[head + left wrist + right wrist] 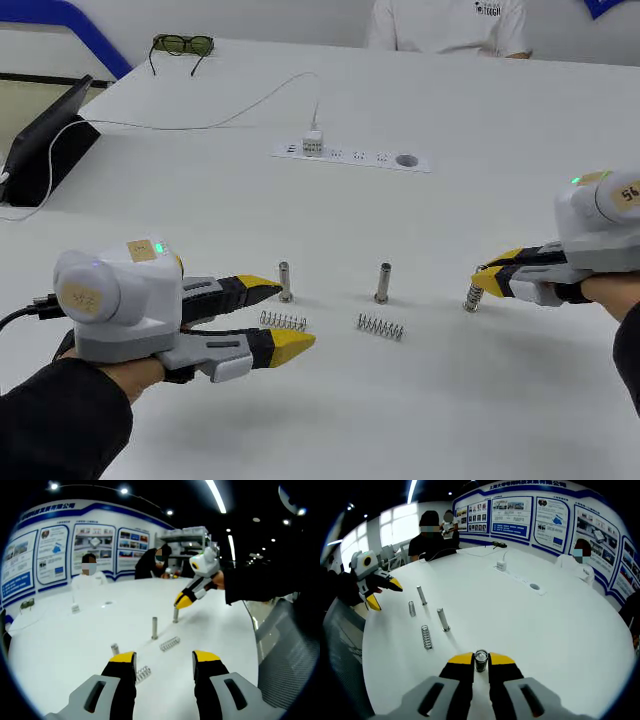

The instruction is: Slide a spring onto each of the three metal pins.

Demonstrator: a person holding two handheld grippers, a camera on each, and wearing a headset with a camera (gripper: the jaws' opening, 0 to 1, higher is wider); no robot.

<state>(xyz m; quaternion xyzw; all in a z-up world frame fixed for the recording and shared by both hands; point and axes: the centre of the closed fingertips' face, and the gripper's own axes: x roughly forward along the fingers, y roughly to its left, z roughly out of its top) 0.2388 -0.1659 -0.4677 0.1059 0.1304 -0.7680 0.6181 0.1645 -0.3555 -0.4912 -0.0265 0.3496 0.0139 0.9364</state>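
Smooth white table (420, 410). Left gripper (274, 316), lower left: yellow-tipped jaws wide apart. Right gripper (486, 281), right edge: jaws narrow, pinching a coiled spring (471, 297) that mostly hides the third pin (481, 655). Centre: cylindrical steel left pin (285, 281) and middle pin (383, 282), upright; below them lie the left loose spring (283, 320) and the middle loose spring (380, 327).

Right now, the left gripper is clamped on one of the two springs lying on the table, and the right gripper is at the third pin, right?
No: the left gripper is open and holds nothing, as the left gripper view shows. The near spring and far spring lie loose, and the right gripper is at the third pin.
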